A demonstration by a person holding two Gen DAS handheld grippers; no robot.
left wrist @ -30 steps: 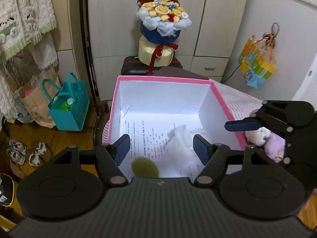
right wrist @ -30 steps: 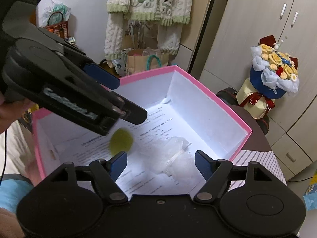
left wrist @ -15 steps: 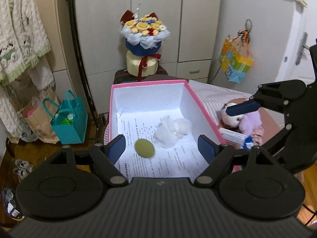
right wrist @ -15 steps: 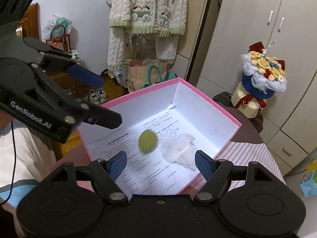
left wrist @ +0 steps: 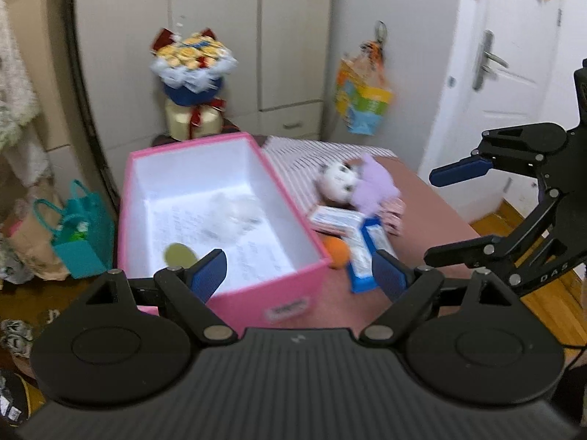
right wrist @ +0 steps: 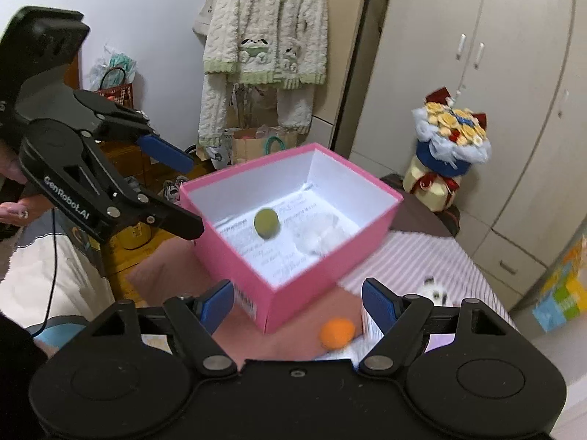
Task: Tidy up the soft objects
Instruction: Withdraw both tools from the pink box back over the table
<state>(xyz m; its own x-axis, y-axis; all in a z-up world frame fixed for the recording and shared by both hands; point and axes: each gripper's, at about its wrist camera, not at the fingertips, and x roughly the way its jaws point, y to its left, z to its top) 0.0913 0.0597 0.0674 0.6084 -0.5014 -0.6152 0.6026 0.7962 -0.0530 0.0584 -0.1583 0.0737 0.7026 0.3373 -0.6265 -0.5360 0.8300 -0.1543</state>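
Observation:
A pink box (left wrist: 290, 203) with white walls stands on the table. Inside it lie a green ball (left wrist: 178, 255) and a white fluffy wad (left wrist: 234, 214). My left gripper (left wrist: 301, 273) hovers over the box's near corner, its jaws opening with nothing between them. To the right of the box lie an orange ball (left wrist: 337, 251) and a white and purple plush toy (left wrist: 352, 183). My right gripper (right wrist: 299, 304) is open and empty above the box's (right wrist: 234, 256) near corner, close to the orange ball (right wrist: 336, 332). The green ball (right wrist: 266, 223) is blurred.
Flat snack packets (left wrist: 367, 253) lie beside the orange ball on the striped cloth (left wrist: 304, 154). Behind the box a flower bouquet (left wrist: 192, 73) stands before the cupboards. A teal bag (left wrist: 82, 234) sits on the floor at left. A sweater (right wrist: 264, 36) hangs on the wall.
Both grippers have drawn back and up from over the box. The green ball, released by the left gripper, now lies in the box. The left jaws have widened.

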